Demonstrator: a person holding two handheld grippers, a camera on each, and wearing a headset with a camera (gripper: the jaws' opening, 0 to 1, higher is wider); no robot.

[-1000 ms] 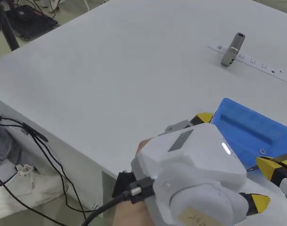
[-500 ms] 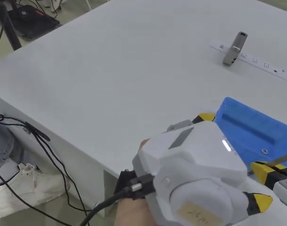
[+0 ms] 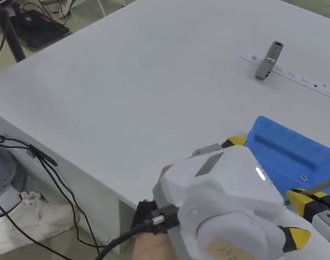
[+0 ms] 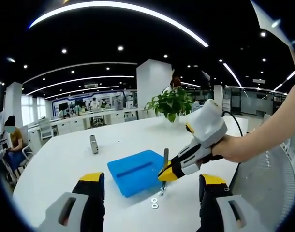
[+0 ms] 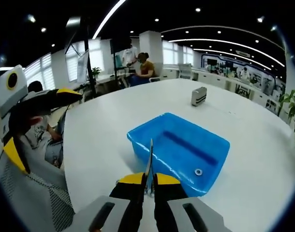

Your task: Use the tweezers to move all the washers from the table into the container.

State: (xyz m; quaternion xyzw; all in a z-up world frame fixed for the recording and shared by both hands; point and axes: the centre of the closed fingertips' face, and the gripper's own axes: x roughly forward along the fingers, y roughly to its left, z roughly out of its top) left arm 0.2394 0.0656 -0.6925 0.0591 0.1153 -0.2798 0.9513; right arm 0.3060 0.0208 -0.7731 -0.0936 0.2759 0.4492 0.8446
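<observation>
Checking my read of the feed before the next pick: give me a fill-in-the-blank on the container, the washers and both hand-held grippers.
The container is coloured ___.
In the right gripper view, ___ washer shows inside it.
The right hand-held gripper is shut on the ___.
The jaws of the left hand-held gripper stand ___.
Missing words: blue; one; tweezers; open.

Your left gripper (image 3: 266,188) sits low in front of you, jaws spread wide with nothing between them. Your left hand (image 3: 154,246) shows just behind its body. Your right gripper (image 5: 149,180) has its jaws pressed together on the tweezers (image 5: 150,157) and tilts nose-down. Your right hand (image 4: 233,147) wraps its handle, with the bare forearm stretching back behind it.
</observation>
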